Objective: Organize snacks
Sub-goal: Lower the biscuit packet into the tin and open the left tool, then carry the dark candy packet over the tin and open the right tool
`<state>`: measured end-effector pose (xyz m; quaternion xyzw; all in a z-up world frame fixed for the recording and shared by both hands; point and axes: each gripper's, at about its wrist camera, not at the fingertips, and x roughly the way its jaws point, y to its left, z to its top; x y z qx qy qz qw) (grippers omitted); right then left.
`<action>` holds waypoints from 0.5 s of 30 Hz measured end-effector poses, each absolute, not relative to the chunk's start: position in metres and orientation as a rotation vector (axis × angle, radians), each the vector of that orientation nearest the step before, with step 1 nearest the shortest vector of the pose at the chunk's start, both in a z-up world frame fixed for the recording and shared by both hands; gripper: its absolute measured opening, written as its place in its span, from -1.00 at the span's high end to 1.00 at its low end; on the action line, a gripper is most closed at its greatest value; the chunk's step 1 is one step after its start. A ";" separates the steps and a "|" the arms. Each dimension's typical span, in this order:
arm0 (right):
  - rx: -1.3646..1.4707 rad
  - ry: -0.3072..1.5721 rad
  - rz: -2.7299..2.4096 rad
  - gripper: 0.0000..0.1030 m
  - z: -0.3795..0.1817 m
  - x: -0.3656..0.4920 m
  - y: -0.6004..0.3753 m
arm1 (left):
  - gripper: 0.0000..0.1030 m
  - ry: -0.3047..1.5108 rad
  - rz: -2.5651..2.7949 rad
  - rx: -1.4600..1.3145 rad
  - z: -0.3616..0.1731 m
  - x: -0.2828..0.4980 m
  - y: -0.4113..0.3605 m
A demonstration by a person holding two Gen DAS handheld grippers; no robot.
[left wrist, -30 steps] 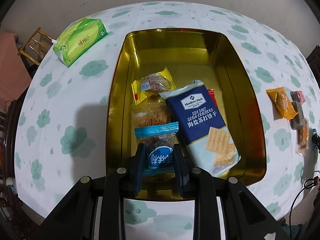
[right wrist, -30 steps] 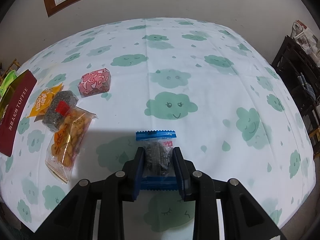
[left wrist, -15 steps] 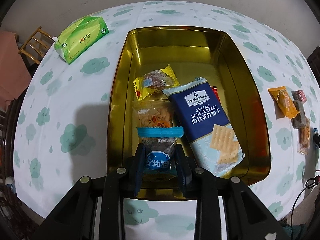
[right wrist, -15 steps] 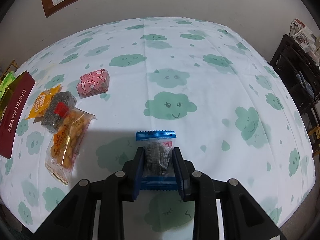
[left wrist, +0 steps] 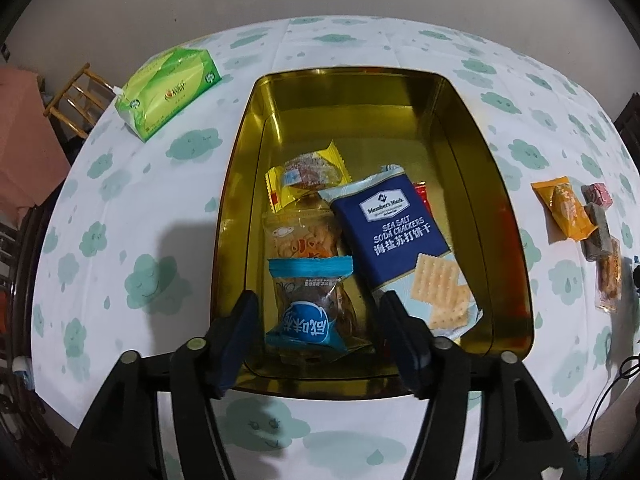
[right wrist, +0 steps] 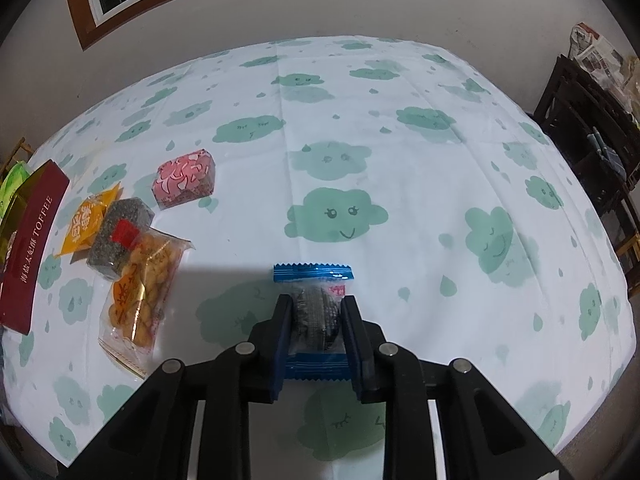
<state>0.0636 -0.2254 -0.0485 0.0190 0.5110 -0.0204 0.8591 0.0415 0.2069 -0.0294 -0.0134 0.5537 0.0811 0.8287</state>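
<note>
Gold metal fills the middle of the left wrist view: an open tin (left wrist: 516,264) on the worktop (left wrist: 120,216), which is covered in a white cloth with green smiling clouds. Low in that frame the left hand-held gripper (left wrist: 318,316) has its jaws spread wide, touching nothing. Between them, at the near end of the tin, lies a blue pack (left wrist: 310,304) with a clear window, crimped ends and a round blue label. Just beyond it sits a clear bag of orange snacks (left wrist: 302,236), and beyond that a yellow pack (left wrist: 308,174). A navy cracker pack (left wrist: 396,232), printed with sea salt soda crackers and pale squares, leans across the tin's right half. A green tissue pack (left wrist: 168,90) lies at upper left on the cloth.

In the right wrist view the right hand-held gripper (right wrist: 316,320), low centre, is clamped on a second blue-ended wrapper (right wrist: 314,304); its clear middle shows something dark and ridged. At left of that frame four loose snacks cluster: a pink block (right wrist: 186,178), an orange sachet (right wrist: 86,220), a dark speckled bar (right wrist: 120,232) with a red label lying over a clear peanut bag (right wrist: 142,298). A maroon toffee lid (right wrist: 30,248) sits at the far left edge.
</note>
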 end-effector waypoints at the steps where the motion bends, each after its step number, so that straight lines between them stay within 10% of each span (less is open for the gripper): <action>1: 0.043 1.068 -0.045 0.52 -0.046 0.063 -0.225 | -0.22 1.170 0.169 -0.029 -0.028 0.041 0.207; 15: 0.030 1.009 0.040 0.52 -0.010 0.065 -0.184 | -0.33 1.050 0.127 -0.077 -0.014 0.025 0.202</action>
